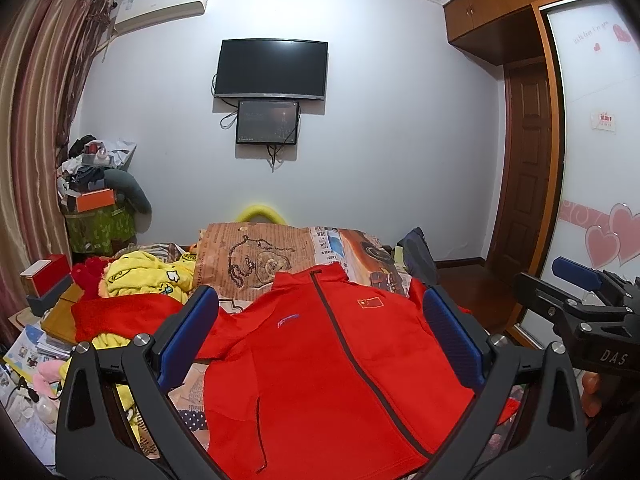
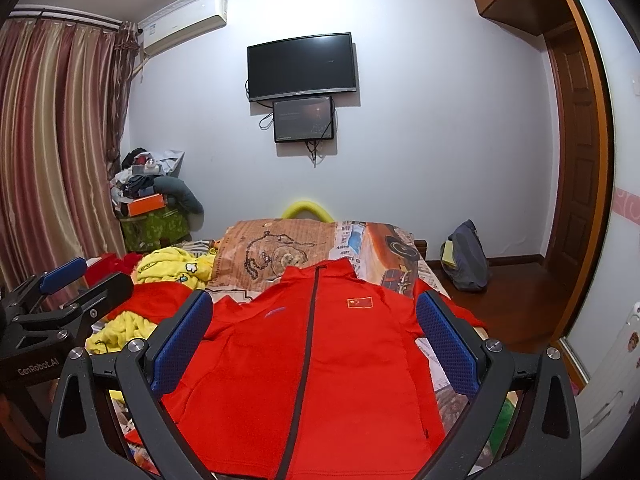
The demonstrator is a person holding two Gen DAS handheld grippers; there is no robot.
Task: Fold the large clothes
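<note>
- The left gripper was held level over the near end of the bed, its jaws spread wide and nothing between them; the blue textured pads stood clear of the cloth.
- The right gripper was held alongside in the same attitude, jaws likewise spread wide and empty, pads above the garment without visible contact.
- Each tool showed at the edge of the other's view: the right gripper at the right margin of the left wrist view, with part of a hand behind it.
- The red zip jacket lay front-up and spread flat on the bed, collar toward the far wall, dark zipper closed down the middle, a small flag patch on the chest and a stitched logo opposite. The fabric looked smooth and matte.
- The bed cover bore a newspaper-style print with a cartoon figure.
- Left of the jacket lay a yellow fleece garment and further red cloth, heaped and unfolded.
- Beyond, a green printed bin in the corner was piled over with clothes and an orange box.
- A grey backpack sat on the wooden floor by the door.
</note>
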